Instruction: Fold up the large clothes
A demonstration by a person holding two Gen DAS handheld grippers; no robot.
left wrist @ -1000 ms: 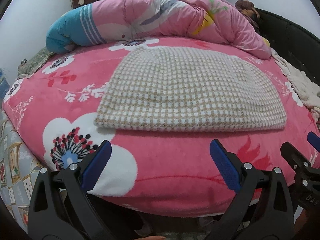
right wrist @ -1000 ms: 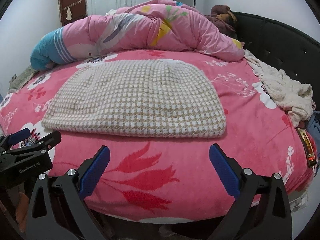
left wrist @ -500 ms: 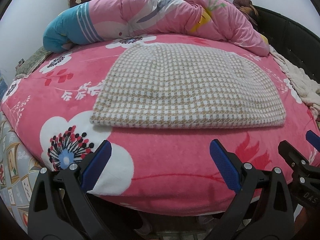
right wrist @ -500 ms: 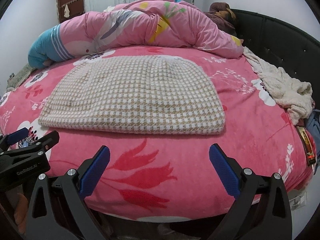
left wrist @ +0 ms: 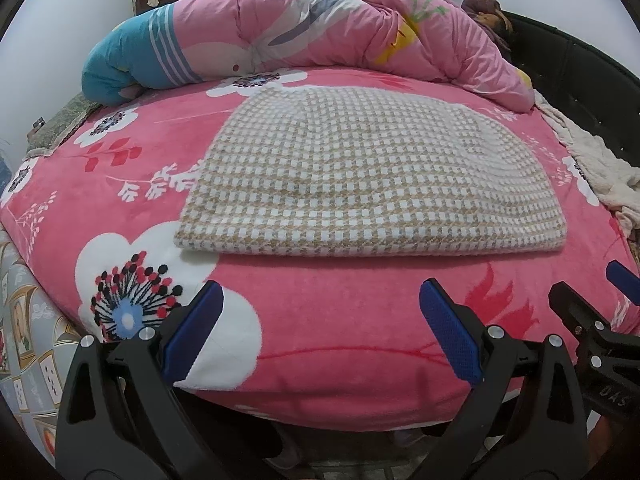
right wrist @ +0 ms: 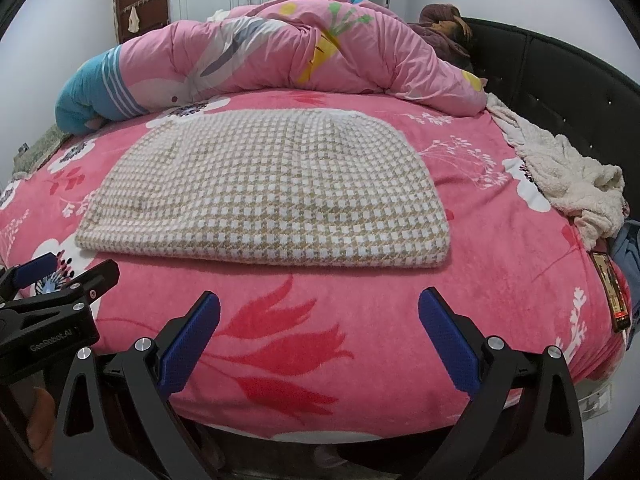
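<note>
The checked garment (left wrist: 368,176) lies flat and folded on the pink bed (left wrist: 352,336). Both tongs, left (left wrist: 320,336) and right (right wrist: 320,336), are spread wide and empty, and have crept a little closer. Another fold looks ready to start.

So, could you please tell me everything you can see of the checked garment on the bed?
The garment is a thick knit in a small beige-and-white check, soft and woolly by its look. It lies flat on the pink floral bedspread, folded into a broad shape with a straight, doubled near edge and rounded far corners. Only the bedspread touches it. The rolled quilt lies beyond it, apart. Both grippers, left and right, hang open short of its near edge.
</note>
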